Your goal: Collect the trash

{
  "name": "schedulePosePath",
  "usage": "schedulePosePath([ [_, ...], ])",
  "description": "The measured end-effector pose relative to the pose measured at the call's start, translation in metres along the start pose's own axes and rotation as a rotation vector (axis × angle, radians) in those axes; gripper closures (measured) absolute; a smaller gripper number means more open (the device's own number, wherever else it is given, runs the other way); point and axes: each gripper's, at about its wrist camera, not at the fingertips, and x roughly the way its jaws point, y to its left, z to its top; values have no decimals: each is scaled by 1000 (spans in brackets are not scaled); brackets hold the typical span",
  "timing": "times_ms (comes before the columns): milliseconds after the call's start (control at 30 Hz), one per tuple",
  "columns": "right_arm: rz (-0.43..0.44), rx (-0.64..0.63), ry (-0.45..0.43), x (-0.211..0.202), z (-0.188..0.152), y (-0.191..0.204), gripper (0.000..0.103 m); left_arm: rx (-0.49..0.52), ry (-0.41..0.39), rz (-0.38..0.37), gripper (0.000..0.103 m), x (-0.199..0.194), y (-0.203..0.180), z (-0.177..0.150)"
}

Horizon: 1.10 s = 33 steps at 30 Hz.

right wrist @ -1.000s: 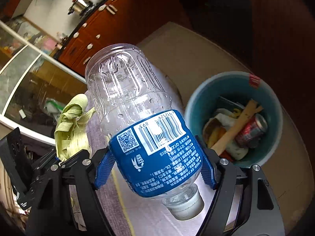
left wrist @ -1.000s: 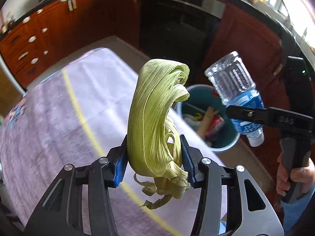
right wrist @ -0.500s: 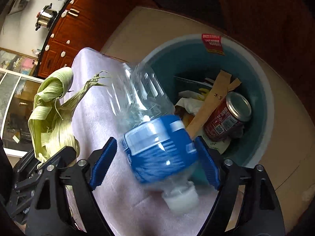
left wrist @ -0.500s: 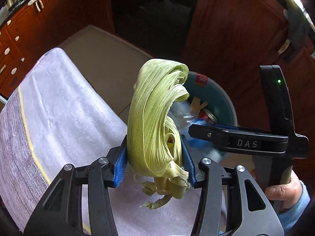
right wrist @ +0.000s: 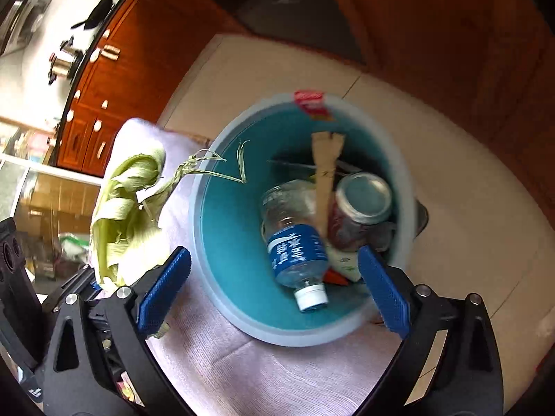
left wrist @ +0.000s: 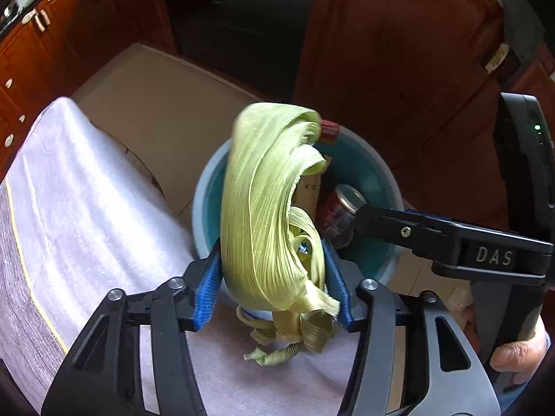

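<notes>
Blue-padded fingers (left wrist: pixel 207 286) of the left gripper (left wrist: pixel 274 284) were easing apart, the pale green corn husk bundle (left wrist: pixel 274 215) between them, above the near rim of the round teal plastic bin (right wrist: pixel 222 228). Spread wide and opening, the right gripper (right wrist: pixel 274 287) held nothing. Its clear plastic water bottle with a blue label (right wrist: pixel 295 242) lay inside the bin beside a red drinks can (right wrist: pixel 360 208) and a tan paper strip (right wrist: pixel 326 173).

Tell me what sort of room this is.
Most likely a home kitchen: reddish-brown wooden cabinets with metal handles, a steel lidded pot on the counter, and a round teal trash bin on the tiled floor.
</notes>
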Motion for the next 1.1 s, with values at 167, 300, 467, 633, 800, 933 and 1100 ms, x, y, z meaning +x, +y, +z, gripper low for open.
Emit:
schedulePosePath([
  [167,-11,26,-16,-10,0,-8,10,22,-17,39,29,0,-9,6],
  [300,-10,33,-4,-11,-3,-12,10,26,-27,52,26,-4,-6,5],
  [467,-7,30,3,-10,-6,-9,10,2,-22,61,18,-10,5,-8],
  [633,-11,9,9,-14,-12,5,10,-3,-34,76,9,-19,-2,-10],
  [800,-17,-22,-7,-27,-22,16,10,-8,-73,72,5,-38,6,-22],
  [933,-15,-49,-27,-42,-34,26,7,-24,-123,71,4,-61,15,-36],
  [1100,-17,-90,-55,-64,-53,41,7,-43,-171,76,4,-93,23,-60],
])
